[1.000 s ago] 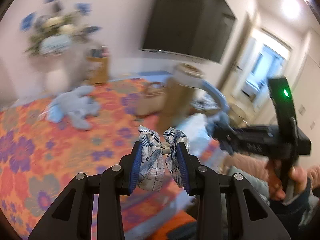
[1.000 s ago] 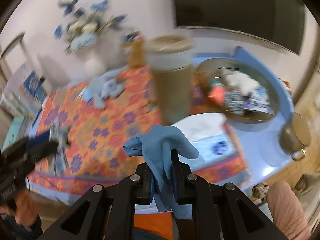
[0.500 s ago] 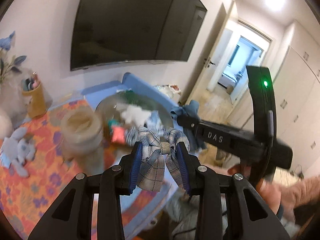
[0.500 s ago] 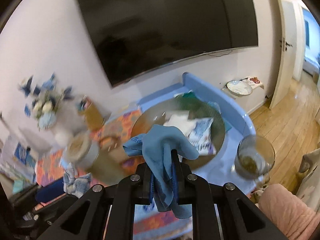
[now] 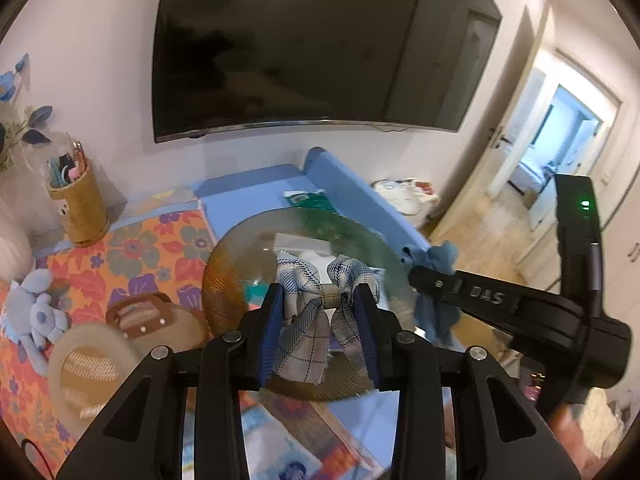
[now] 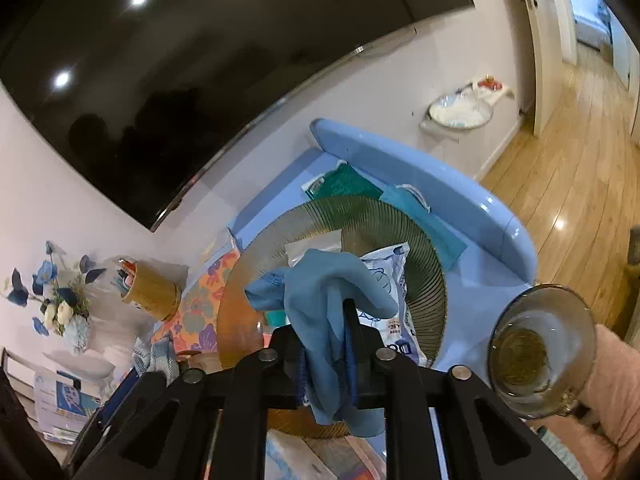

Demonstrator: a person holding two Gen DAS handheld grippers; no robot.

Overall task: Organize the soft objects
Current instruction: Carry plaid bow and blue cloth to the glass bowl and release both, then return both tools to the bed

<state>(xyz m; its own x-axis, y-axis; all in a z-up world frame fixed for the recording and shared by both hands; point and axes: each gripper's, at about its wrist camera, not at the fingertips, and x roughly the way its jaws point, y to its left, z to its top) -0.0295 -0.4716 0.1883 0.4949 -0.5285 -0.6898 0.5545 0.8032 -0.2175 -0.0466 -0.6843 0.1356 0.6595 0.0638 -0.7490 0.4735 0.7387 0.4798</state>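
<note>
My left gripper (image 5: 318, 300) is shut on a blue-and-white plaid bow (image 5: 320, 312) and holds it above the near part of a ribbed amber glass bowl (image 5: 228, 276). My right gripper (image 6: 324, 344) is shut on a blue cloth (image 6: 324, 304) and holds it over the same bowl (image 6: 424, 248), which contains white packets (image 6: 394, 276). The right gripper (image 5: 424, 280) with its blue cloth (image 5: 438, 312) also shows in the left wrist view, at the bowl's right rim. The left gripper's bow (image 6: 158, 356) shows at lower left in the right wrist view.
A blue plush toy (image 5: 34, 312) lies on the orange floral tablecloth (image 5: 140, 248). A tan lidded jar (image 5: 86, 368), a small woven bag (image 5: 144, 316) and a pen cup (image 5: 80, 208) stand left of the bowl. A glass goblet (image 6: 540, 348) stands right. A wall TV (image 5: 312, 44) hangs behind.
Both grippers swung right from the floral cloth and plush toy towards the amber bowl, then closer over it. Each kept its hold on its item.
</note>
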